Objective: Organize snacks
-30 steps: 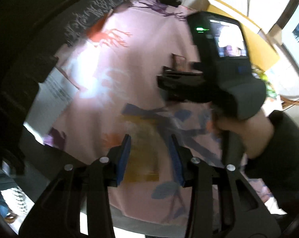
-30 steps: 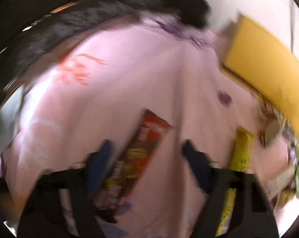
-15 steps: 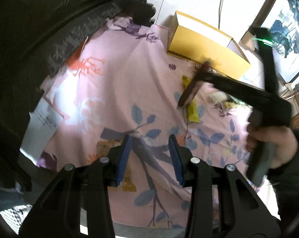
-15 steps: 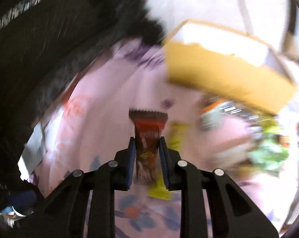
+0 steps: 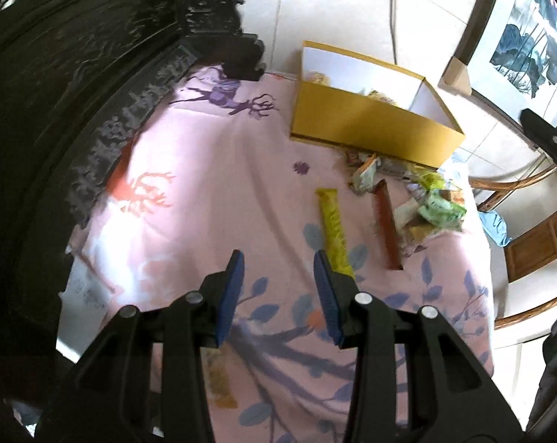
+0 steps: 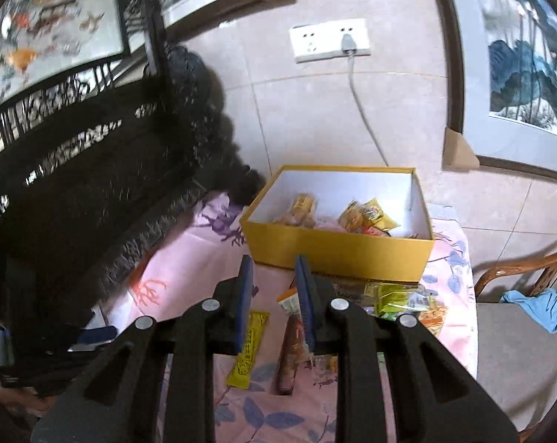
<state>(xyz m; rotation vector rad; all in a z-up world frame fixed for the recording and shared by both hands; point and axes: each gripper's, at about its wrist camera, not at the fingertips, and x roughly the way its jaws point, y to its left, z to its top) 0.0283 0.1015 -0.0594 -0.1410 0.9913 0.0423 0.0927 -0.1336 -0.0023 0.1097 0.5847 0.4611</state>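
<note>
A pink cloth (image 5: 212,184) with blue leaves covers the tabletop. At its far end, by the wall, sits a yellow box (image 6: 337,247) with its top open. A few snacks (image 6: 363,214) lie inside it already.

In front of the box is a messy pile of snacks (image 5: 433,206), with green packets on top. Just beside the pile lies a long red-brown snack bar (image 5: 387,229), flat on the cloth. Half a second ago the right hand-held gripper was squeezing this bar up in the air. Now the bar is down on the cloth. Next to it, on the side away from the pile, lies a long yellow snack bar (image 5: 334,229). It has not moved.

The right hand-held gripper (image 6: 273,269) is now up high and points at the front of the box. Its blue pads are a little way apart with nothing between them.

The left hand-held gripper (image 5: 278,262) is open wider than that and holds nothing. It hangs over the cloth, and its right pad (image 5: 324,288) is just in front of the near end of the yellow snack bar. It was open like this before too.
</note>
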